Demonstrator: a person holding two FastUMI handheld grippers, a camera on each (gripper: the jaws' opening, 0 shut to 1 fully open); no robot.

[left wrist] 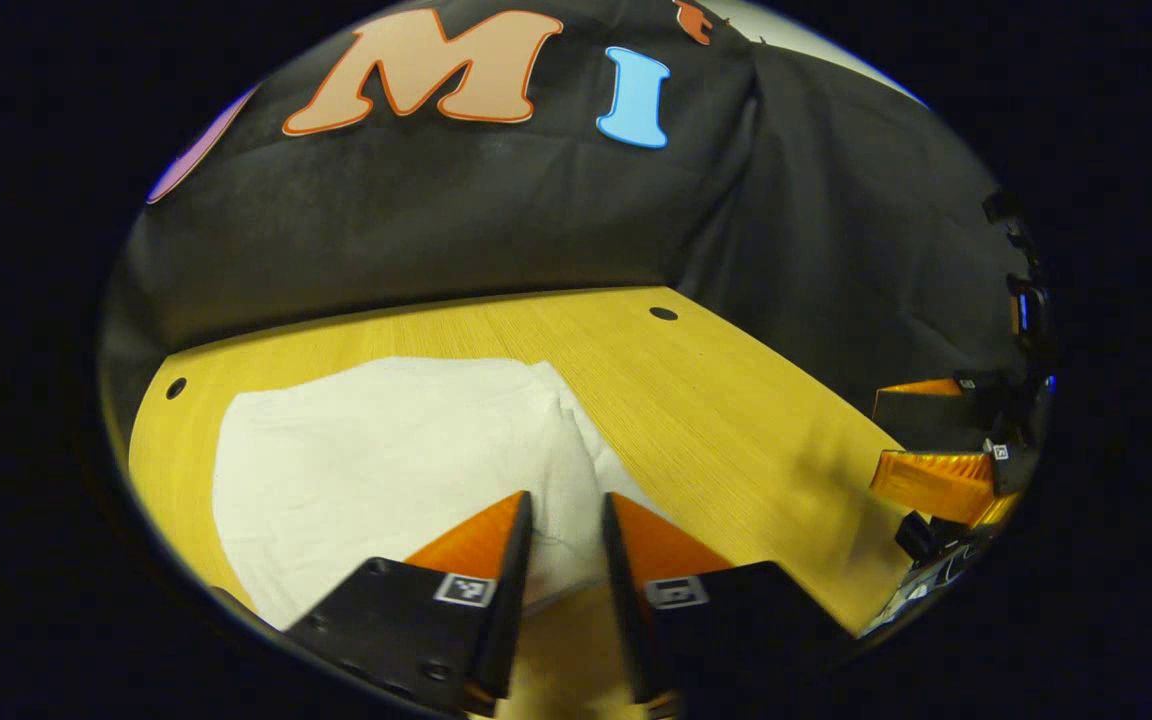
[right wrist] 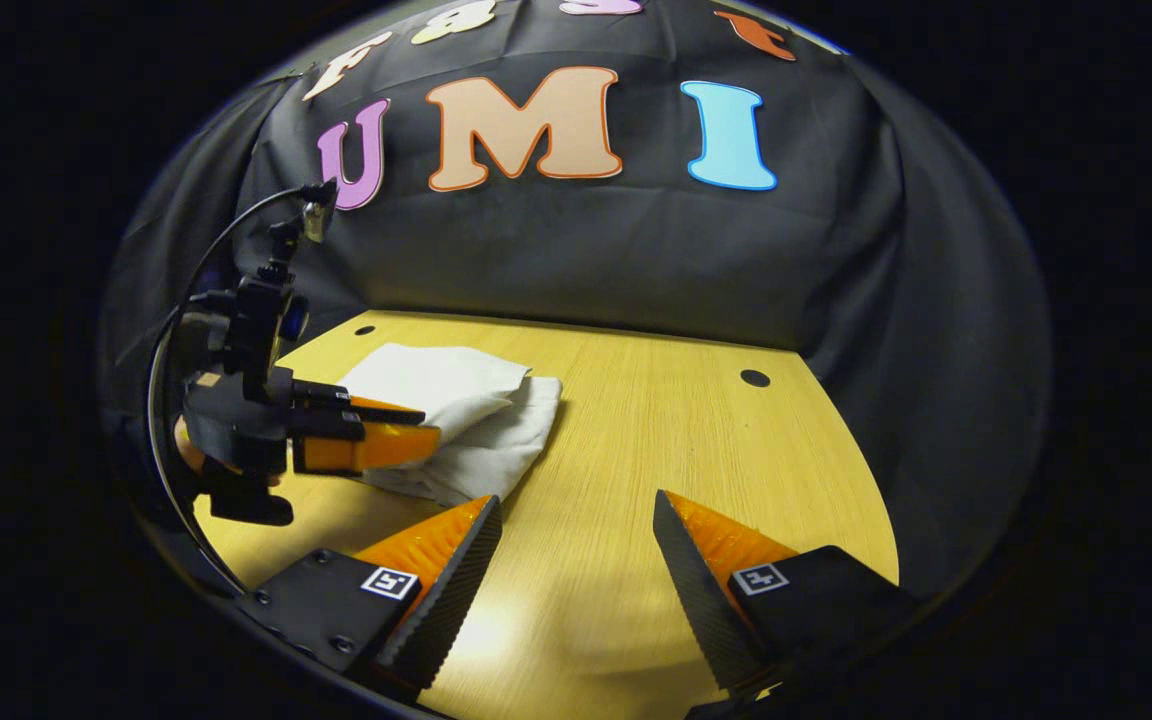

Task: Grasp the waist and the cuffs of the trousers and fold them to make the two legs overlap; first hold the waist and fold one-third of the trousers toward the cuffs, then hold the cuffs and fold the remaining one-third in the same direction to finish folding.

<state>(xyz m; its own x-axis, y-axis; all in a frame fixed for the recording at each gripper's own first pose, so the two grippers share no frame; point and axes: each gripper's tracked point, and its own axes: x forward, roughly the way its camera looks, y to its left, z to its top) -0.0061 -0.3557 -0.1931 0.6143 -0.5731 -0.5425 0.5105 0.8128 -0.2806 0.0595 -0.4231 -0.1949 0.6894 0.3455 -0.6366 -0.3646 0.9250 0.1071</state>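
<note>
The white trousers [left wrist: 386,450] lie folded into a compact flat bundle on the wooden table [left wrist: 736,400], at its left part. My left gripper [left wrist: 567,497] hovers at the bundle's near right edge, its fingers a narrow gap apart, with cloth lying loose below the gap and nothing pinched. In the right gripper view the trousers [right wrist: 466,410] rest at the far left with the left gripper [right wrist: 431,428] in front of them. My right gripper [right wrist: 576,498] stands wide open over bare table [right wrist: 636,400], holding nothing. The right gripper [left wrist: 876,435] also appears at the right edge of the left gripper view.
The table has small round holes [left wrist: 663,313] [right wrist: 755,378] near its far corners. The black cloth wall [right wrist: 586,260] closes the back and right sides. A cable [right wrist: 226,230] arcs up from the left gripper's body.
</note>
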